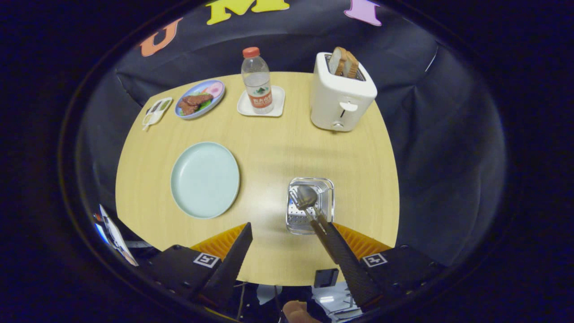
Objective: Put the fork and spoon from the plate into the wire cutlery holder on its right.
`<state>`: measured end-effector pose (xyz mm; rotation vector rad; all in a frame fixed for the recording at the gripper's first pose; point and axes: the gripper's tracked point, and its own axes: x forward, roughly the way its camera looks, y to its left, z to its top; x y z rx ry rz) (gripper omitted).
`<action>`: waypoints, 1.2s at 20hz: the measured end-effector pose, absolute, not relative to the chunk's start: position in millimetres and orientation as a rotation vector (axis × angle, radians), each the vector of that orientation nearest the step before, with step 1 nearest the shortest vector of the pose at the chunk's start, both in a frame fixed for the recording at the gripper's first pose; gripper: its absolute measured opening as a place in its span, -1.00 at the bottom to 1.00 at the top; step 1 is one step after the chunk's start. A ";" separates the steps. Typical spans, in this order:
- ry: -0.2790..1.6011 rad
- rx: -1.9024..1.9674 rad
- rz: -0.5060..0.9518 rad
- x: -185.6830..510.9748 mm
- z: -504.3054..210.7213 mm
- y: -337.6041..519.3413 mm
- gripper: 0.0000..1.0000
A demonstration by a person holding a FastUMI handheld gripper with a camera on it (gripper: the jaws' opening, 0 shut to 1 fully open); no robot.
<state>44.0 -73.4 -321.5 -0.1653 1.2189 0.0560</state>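
The gripper (283,231) has its jaws spread wide and holds nothing. The wire cutlery holder (310,211) sits just ahead of the right finger, right of the pale plate (205,179), which lies bare. The spoon (306,197) and fork (296,198) stand upright inside it, steel heads up, so the task looks done.

- From my remote seat, the table (269,148) reads bright and evenly lit from overhead, while the booth around it falls off dark.
- I see a pale glare patch on the wood just beside the wire cutlery holder (310,211), whose metal glints.
- Soft short shadows sit under the toaster (341,94) and the water bottle (257,80).
- Fisheye bending curves the table's edges strongly.
- The spread fingers of the gripper (287,237) look dim but fairly sharp; clutter below them is murky.
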 end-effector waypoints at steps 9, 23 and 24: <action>0.877 -0.132 0.113 23.6 -257.0 1.4 0.97; 0.259 -0.053 0.122 -12.9 -102.7 24.1 0.96; 0.221 -0.064 0.118 -16.7 -93.7 21.7 0.96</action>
